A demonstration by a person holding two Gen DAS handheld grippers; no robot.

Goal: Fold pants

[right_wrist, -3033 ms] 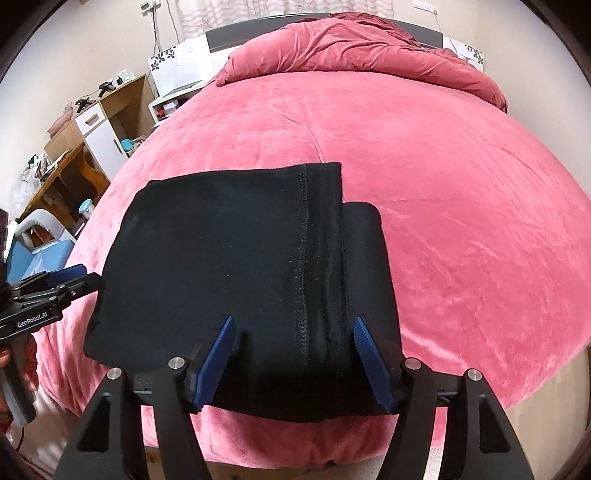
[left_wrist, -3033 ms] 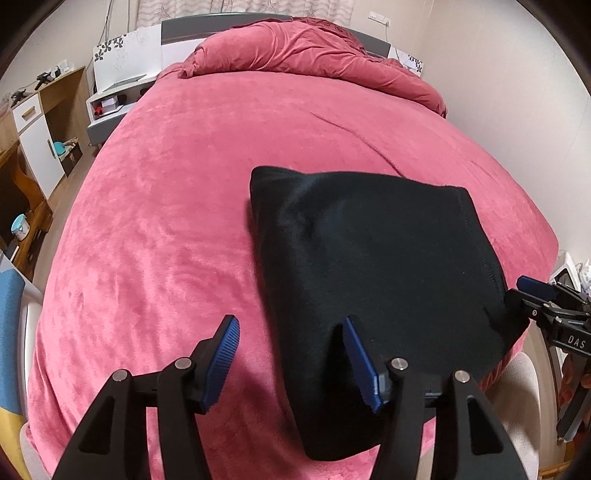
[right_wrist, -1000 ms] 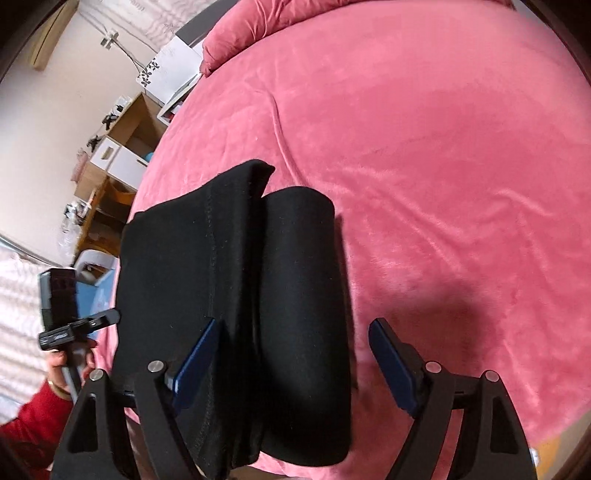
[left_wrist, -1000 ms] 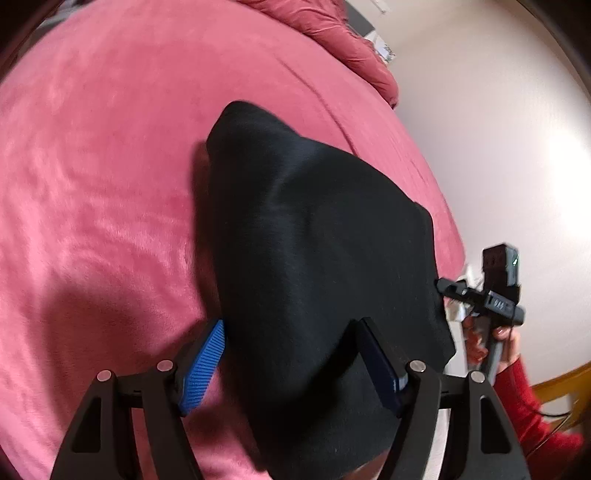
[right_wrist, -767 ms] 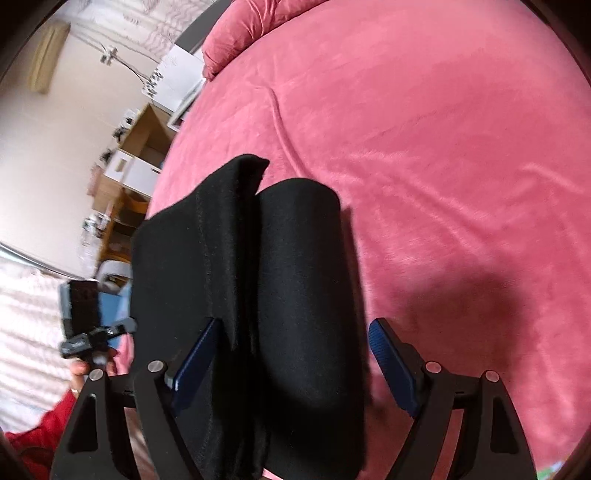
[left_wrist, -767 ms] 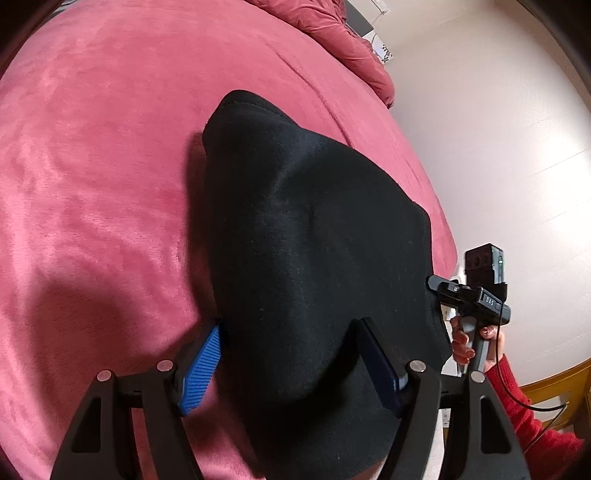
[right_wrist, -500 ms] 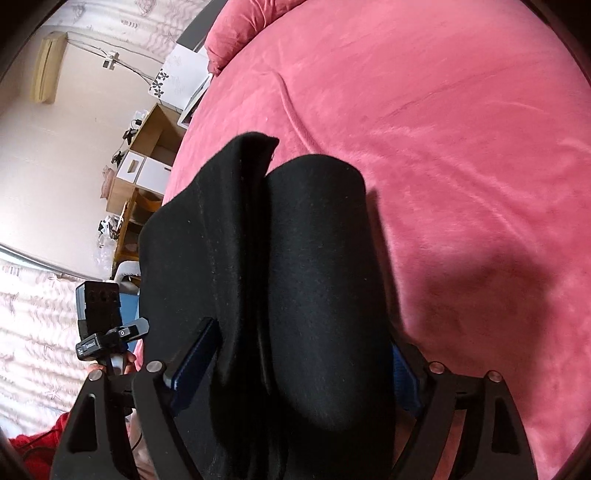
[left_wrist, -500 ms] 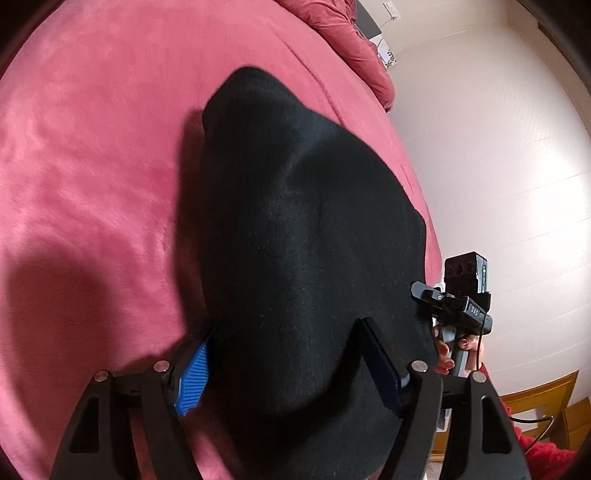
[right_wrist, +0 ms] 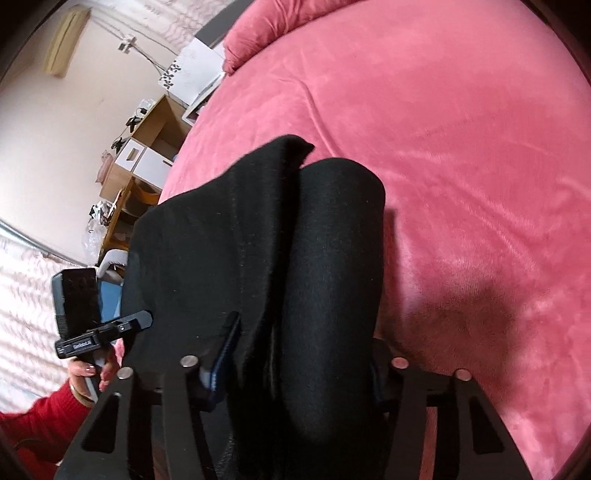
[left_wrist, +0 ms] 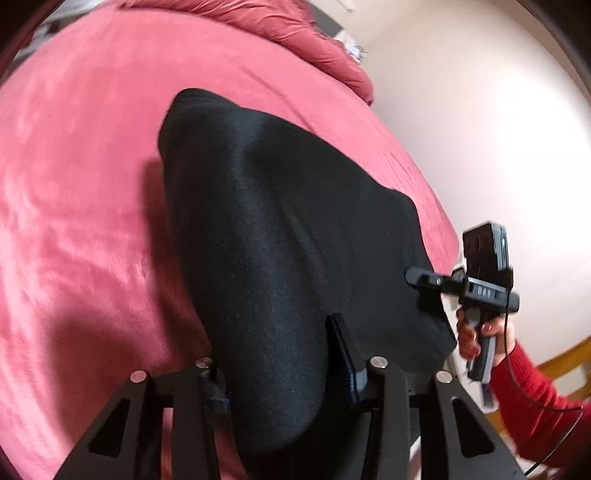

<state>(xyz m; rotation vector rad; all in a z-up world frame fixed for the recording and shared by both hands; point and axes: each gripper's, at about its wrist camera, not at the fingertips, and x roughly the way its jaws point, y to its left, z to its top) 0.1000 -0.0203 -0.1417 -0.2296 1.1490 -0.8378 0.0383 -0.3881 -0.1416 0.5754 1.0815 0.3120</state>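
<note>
The black folded pants [left_wrist: 277,203] lie on the pink bed cover [left_wrist: 74,184], near its front edge. My left gripper [left_wrist: 273,350] has its jaws closing on the near left end of the pants, and the cloth bulges up between the pads. My right gripper [right_wrist: 303,339] is closing the same way on the near right end of the pants [right_wrist: 229,229], where a thick roll of cloth fills the gap. Each gripper shows in the other's view: the right gripper [left_wrist: 417,284] at the pants' right edge, the left gripper [right_wrist: 144,319] at their left edge, each held by a hand in a red sleeve.
A crumpled pink duvet [left_wrist: 295,29] lies at the head of the bed. A wooden desk with white drawers [right_wrist: 147,147] and a blue seat [right_wrist: 110,295] stand left of the bed. A pale wall and a wooden chair [left_wrist: 565,358] are on the right.
Both pairs of jaws have narrowed from wide apart onto the near edge of the pants. The cloth now bunches between the pads and its near edge has lifted a little.
</note>
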